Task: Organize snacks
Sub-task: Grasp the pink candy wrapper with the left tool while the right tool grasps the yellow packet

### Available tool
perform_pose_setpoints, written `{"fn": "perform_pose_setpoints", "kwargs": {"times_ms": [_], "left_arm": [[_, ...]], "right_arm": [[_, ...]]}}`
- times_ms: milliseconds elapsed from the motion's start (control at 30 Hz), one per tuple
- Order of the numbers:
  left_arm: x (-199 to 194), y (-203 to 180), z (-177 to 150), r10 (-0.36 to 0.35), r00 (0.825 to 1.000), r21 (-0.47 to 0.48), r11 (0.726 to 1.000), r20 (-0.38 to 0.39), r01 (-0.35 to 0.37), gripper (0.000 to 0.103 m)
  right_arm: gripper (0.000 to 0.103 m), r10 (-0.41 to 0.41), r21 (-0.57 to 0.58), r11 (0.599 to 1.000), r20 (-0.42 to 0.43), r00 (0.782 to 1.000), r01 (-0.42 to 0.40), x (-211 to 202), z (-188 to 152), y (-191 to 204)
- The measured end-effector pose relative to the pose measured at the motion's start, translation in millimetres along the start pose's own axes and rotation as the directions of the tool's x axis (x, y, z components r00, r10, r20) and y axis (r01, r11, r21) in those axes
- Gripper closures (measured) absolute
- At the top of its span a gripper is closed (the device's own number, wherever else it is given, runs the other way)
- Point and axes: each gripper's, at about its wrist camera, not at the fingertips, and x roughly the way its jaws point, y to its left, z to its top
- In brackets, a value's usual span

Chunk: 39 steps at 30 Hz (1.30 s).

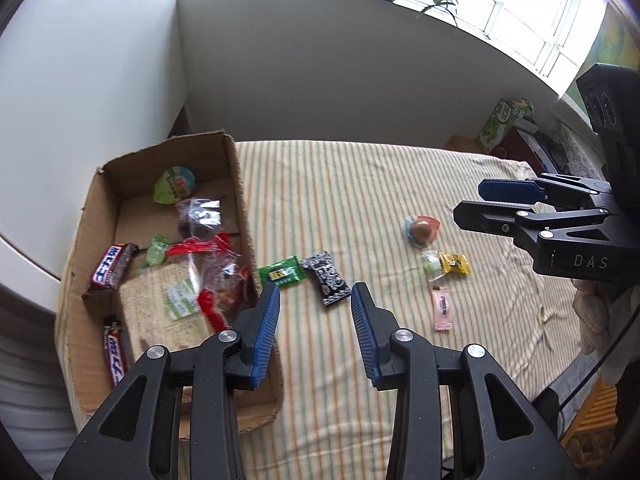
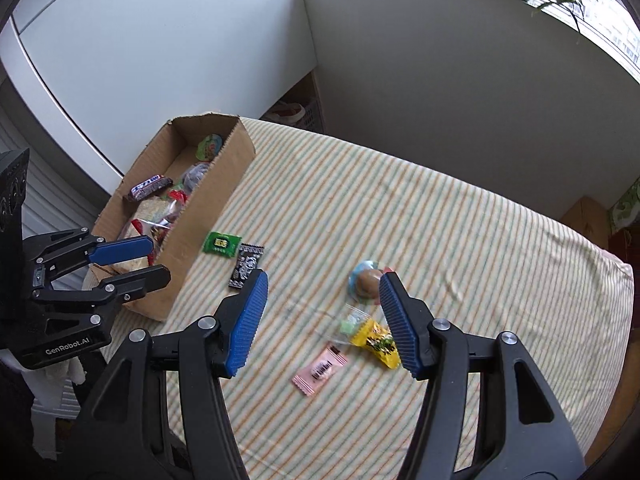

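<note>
Between your left gripper (image 1: 314,292)'s parted, empty jaws lies the black candy (image 1: 329,279) on the striped bed (image 1: 360,208); your right gripper (image 2: 322,280), also apart and empty, frames the yellow packet (image 2: 374,342). Next, lower, clamp, and carry each to the cardboard box (image 1: 236,184).

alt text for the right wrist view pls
Open right gripper above a striped cloth strewn with loose snacks: pink packet, yellow packet, round candy. At left, a cardboard box of snacks and the left gripper.
</note>
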Motion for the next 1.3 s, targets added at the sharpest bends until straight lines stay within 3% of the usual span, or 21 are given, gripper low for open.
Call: {"fn": "perform_pose_setpoints", "kwargs": {"times_ms": [300,633,967,1067,1300], "left_arm": [[30.3,-32.9,-2.2,-0.04,0.997,0.003,0.999,-0.06,0.04,0.068],[62.6,-85.2,-24.7,-0.047,0.989,0.105,0.993,-0.14,0.062,0.068],[83.8,-110.8,-28.3,-0.027,0.987,0.146,0.988,-0.159,0.051,0.068],[89.5,-115.4,-28.9,-0.021,0.987,0.154,0.987,-0.16,0.046,0.068],[96.7,-117.2,-27.0,-0.001,0.99,0.166,0.986,-0.143,0.025,0.068]], "right_arm": [[0.042,0.011,0.013,1.0,-0.059,0.998,-0.01,21.2,-25.7,-33.7],[0.042,0.048,-0.018,0.999,-0.137,0.989,-0.051,48.8,-40.8,-48.4],[0.049,0.053,-0.083,0.994,-0.179,0.982,-0.069,67.9,-43.9,-47.2],[0.055,0.052,-0.103,0.992,-0.187,0.981,-0.072,71.8,-44.4,-44.3],[0.055,0.055,-0.134,0.988,-0.186,0.981,-0.081,72.9,-44.0,-43.3]]}}
